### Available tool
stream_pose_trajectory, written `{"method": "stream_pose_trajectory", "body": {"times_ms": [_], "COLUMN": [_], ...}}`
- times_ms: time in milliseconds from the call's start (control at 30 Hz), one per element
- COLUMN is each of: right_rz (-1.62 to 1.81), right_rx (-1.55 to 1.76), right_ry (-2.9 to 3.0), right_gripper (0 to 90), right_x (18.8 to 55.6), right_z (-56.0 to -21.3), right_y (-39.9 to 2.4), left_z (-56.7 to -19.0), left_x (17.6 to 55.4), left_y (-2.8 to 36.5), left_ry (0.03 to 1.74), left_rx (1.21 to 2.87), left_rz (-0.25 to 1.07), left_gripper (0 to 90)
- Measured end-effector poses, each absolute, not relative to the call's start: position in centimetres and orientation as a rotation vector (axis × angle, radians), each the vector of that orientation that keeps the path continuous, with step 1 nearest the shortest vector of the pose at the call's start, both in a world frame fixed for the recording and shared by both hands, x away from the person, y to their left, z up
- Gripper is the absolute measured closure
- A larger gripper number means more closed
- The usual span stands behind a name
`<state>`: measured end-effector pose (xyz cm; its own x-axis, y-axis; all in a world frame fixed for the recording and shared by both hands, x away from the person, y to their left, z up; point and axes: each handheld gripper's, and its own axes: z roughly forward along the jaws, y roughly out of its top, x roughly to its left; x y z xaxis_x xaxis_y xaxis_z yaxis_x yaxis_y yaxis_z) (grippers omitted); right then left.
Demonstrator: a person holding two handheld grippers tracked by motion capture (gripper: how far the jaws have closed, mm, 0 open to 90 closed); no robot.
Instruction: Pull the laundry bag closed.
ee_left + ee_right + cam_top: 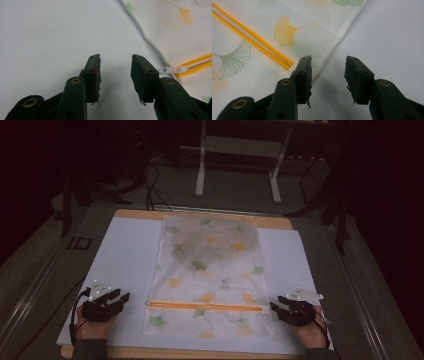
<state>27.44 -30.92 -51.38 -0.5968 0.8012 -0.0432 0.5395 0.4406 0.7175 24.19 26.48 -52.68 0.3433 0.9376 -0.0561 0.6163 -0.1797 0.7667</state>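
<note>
A white mesh bag (210,270) printed with green and orange ginkgo leaves lies flat on the white mat (125,255). An orange zipper (205,306) runs across it near the front edge. My left gripper (124,297) rests on the mat just left of the zipper's end, open with nothing between its jaws. In the left gripper view that gripper (115,58) points at bare mat, with the white zipper pull (172,69) off to its right. My right gripper (274,306) is open beside the bag's right edge. In the right gripper view this gripper (328,60) straddles the bag's edge (337,40), apart from the cloth.
The mat lies on a wooden board (125,214) whose edge shows at the back and front. Beyond the table a white metal stand (240,145) and cables (150,185) are on the dark floor. Bare mat flanks the bag on both sides.
</note>
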Motion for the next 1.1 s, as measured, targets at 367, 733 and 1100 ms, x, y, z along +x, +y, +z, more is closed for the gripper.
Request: {"method": "stream_pose_trajectory", "body": {"times_ms": [367,733,1100], "right_rz": [0.935,0.939,0.95], "right_rx": [1.073,1.045,0.998], "right_ry": [2.362,2.387,2.432], "right_gripper": [57.3,56.9,61.7], "right_x": [27.7,27.8,27.8], "right_z": [-51.3,-51.2,-50.7], "right_y": [-29.1,-28.0,-26.4], "left_z": [-52.6,-52.5,-52.5], "left_x": [24.1,24.2,24.2], "left_y": [26.3,26.2,26.3], "left_ry": [1.32,1.305,1.302], "left_rx": [1.897,1.912,1.909], "left_rz": [0.551,0.547,0.536], "left_gripper": [59.4,58.6,58.5]}}
